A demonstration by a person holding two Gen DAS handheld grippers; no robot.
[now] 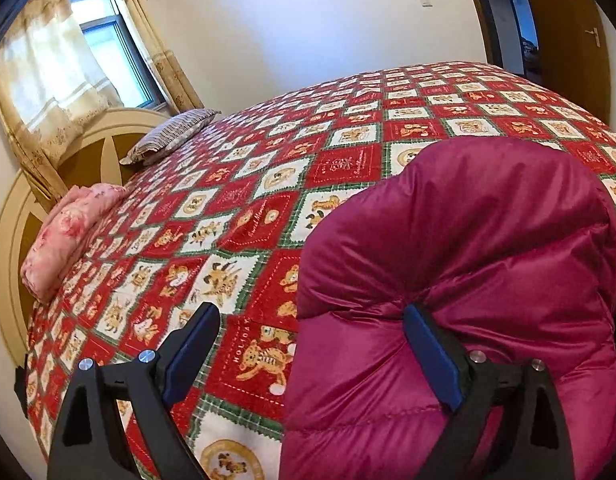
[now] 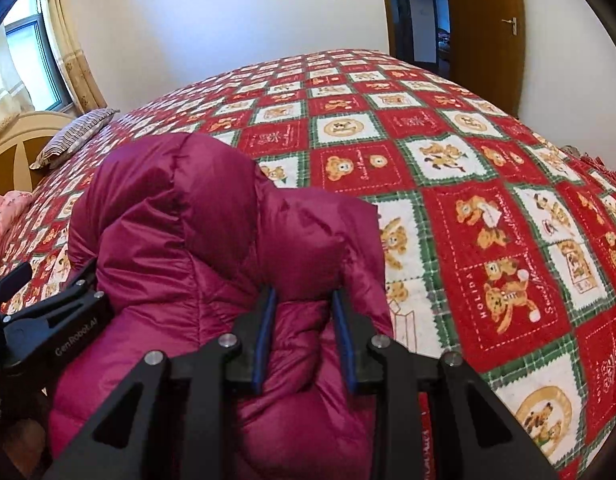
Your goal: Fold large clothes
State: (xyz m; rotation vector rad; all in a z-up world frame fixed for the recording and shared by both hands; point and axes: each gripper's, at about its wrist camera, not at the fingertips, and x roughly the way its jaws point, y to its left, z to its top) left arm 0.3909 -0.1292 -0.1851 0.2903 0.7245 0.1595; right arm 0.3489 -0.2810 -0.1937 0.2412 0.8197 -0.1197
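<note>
Bedroom scene: magenta down jacket (image 2: 212, 240), puffy and bunched, lies on the near part of a bed under a red, white and green bear-print quilt (image 2: 468, 208). Right gripper (image 2: 304, 340) is clamped on a fold of the jacket, blue pads pressing it from both sides; left gripper (image 1: 312, 344) stands with fingers wide apart, one over the quilt, the other against the jacket's edge. Striped pillow (image 1: 176, 132) and folded pink bedding (image 1: 68, 236) sit by the cream headboard (image 1: 12, 264).

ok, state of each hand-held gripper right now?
Left hand-held gripper: open, one finger against the puffy jacket, nothing pinched.
Right hand-held gripper: closed on a fold of the jacket.
</note>
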